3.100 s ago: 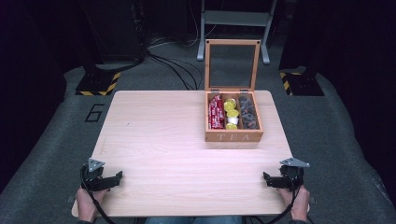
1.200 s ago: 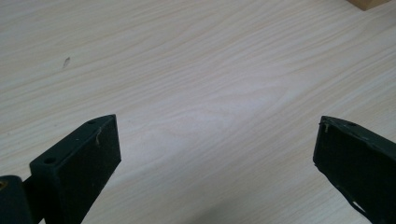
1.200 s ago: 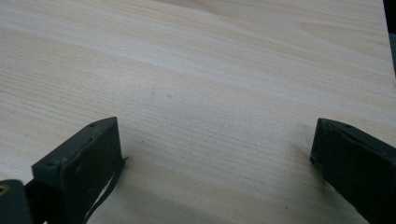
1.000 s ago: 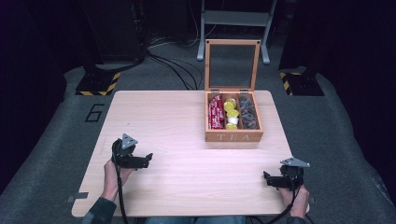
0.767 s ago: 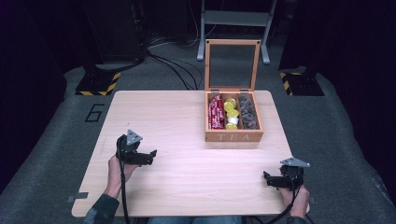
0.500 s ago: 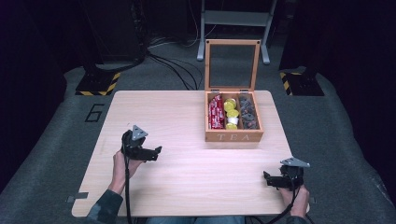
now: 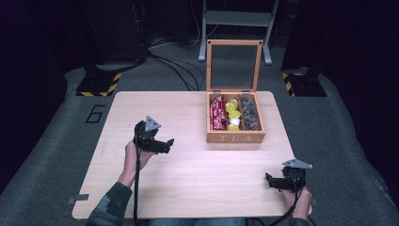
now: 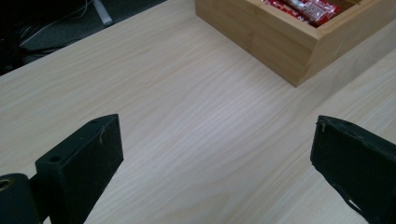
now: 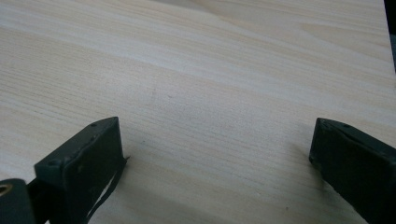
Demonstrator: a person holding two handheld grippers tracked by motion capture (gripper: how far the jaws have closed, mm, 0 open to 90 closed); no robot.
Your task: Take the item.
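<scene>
1. Jaws of both tools are standing spread wide with nothing between them, as the two gripper views are showing.

2. High view: the left gripper (image 7: 161,144) is hovering over the left half of the light wooden table (image 7: 188,188), held by the person's left hand (image 7: 133,156), with its jaws pointing toward the tea box (image 7: 235,120). The right gripper (image 7: 272,181) is sitting near the table's front right corner, held by the right hand (image 7: 298,200), jaws pointing left. The box is resting on the far right part of the table, its glass-paned lid (image 7: 234,66) standing open and upright. Its compartments are holding red packets (image 7: 217,113) at left, yellow and white capsules (image 7: 231,114) in the middle, and dark items (image 7: 249,115) at right; these last are too small to identify and may be wrapped sachets. Both grippers are well apart from the box and from each other.

3. Left gripper view: the left gripper is looking down over bare wood grain, jaws wide apart. A near corner of the box is showing at upper right, with red packets lying inside it.

4. Right gripper view: the right gripper (image 9: 215,149) is sitting low over bare tabletop, jaws wide apart, and the table edge (image 9: 387,42) is running down the upper right.
</scene>
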